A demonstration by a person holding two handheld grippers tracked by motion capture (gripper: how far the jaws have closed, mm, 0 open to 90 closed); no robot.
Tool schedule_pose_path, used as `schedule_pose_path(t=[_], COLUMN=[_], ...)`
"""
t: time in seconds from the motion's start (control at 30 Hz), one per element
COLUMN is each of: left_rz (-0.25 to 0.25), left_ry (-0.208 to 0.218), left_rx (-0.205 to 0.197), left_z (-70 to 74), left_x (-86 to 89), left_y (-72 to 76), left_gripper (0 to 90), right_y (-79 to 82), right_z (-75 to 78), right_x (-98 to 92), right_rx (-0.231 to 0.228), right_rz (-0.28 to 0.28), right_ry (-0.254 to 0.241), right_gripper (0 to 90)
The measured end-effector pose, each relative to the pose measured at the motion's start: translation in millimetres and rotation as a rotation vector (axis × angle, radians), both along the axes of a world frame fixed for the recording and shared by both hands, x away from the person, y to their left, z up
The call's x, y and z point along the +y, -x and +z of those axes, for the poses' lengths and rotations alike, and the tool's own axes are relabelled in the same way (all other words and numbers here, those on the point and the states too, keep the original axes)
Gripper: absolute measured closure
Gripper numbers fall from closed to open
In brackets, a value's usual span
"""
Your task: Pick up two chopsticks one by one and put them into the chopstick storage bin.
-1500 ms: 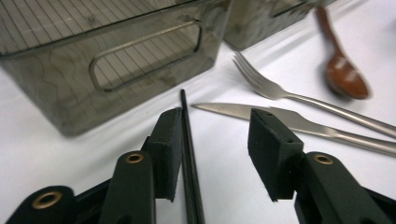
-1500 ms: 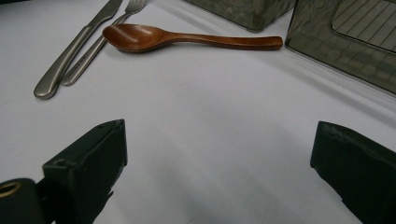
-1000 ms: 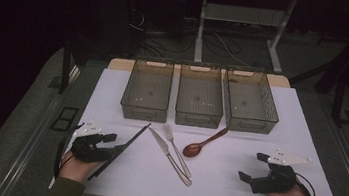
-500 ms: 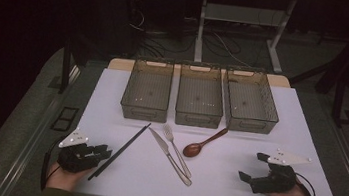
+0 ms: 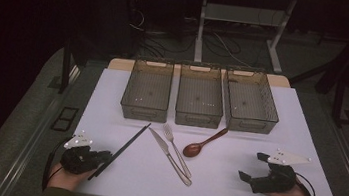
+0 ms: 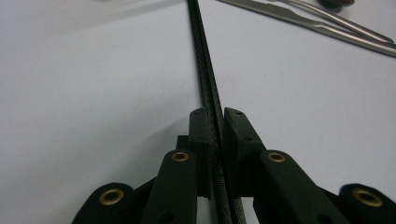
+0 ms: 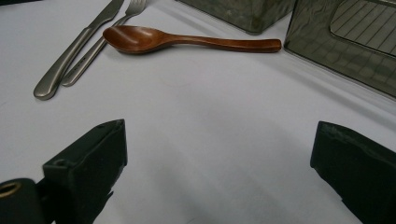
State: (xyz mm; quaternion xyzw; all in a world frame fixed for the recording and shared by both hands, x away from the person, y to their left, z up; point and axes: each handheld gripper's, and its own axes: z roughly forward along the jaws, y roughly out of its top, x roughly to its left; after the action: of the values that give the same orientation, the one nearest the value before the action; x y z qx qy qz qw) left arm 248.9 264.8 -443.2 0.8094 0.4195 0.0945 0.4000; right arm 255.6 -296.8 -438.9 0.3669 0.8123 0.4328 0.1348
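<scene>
Compared with a second ago, the left claw (image 5: pixel 105 157) has drawn back toward the counter's (image 5: pixel 258 138) near left corner and its jaws have just been closing; the black chopsticks (image 5: pixel 123 148), the knife (image 5: pixel 168 155), the fork (image 5: pixel 176 148), the wooden spoon (image 5: pixel 203 143) and the right claw (image 5: pixel 249 177) lie as they did.

From the high view, the chopsticks slant from the left claw up toward the left basket (image 5: pixel 147 89), with the knife just right of them, the fork beside the knife, and the spoon further right below the middle basket (image 5: pixel 200 95). A right basket (image 5: pixel 251 100) stands beside that one.

Along the left gripper view, the left claw (image 6: pixel 215 126) is clamped on the chopsticks (image 6: pixel 205 70), which run straight away over the counter.

Along the right gripper view, the right claw (image 7: pixel 219 149) stands wide apart over bare counter, well short of the spoon (image 7: pixel 187 41).
</scene>
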Motion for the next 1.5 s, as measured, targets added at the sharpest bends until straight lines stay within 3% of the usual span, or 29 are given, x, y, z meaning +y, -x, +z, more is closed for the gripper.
schedule_pose_path(t=[0.43,0.73,1.33,1.5], left_rz=[-0.005,-0.021,0.020,0.032], left_ry=[-0.034,-0.124,-0.123,-0.101], left_rx=[0.001,-0.048,-0.020,-0.030], left_z=[-2.1,-2.5,0.2,5.3], left_x=[-0.7,-7.3,-8.3,-7.5], left_y=[-0.7,2.3,1.0,1.9], left_gripper=[81.3,82.9,85.1,85.2], right_y=[0.2,0.2,0.7,0.5], right_z=[0.4,0.5,1.2,1.0], right_x=[-0.4,-0.6,-1.2,-1.1], right_rx=[-0.003,-0.004,-0.006,-0.006], right_rz=[-0.002,-0.002,-0.002,-0.002], right_ry=[-0.002,-0.003,-0.006,-0.004], right_gripper=[3.3,3.3,3.3,3.3])
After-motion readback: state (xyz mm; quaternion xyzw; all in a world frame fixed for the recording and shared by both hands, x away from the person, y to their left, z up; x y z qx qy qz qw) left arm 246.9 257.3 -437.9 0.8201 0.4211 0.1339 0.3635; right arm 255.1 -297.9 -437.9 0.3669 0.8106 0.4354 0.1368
